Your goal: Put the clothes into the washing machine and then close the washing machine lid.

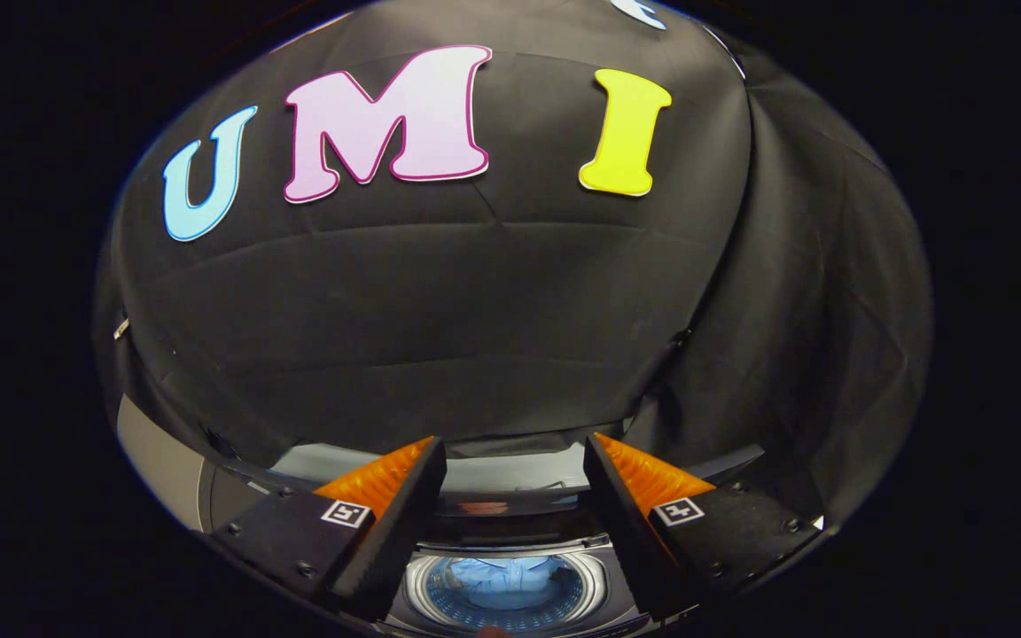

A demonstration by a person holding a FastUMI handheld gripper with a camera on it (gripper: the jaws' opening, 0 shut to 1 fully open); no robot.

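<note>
My gripper (pixel 515 447) stands open above the washing machine (pixel 236 496), with nothing between its fingers. Below and between the fingers I see the round drum opening (pixel 506 587) of the top-loading machine. Light blue clothes (pixel 510 576) lie inside the drum. The raised lid (pixel 510 474), glossy and partly see-through, stands upright just beyond the fingertips at the back of the machine.
The black cloth wall (pixel 475 310) of the booth hangs close behind the machine and wraps round on the right. A grey corner of the machine's body (pixel 156 461) shows to the left of the fingers.
</note>
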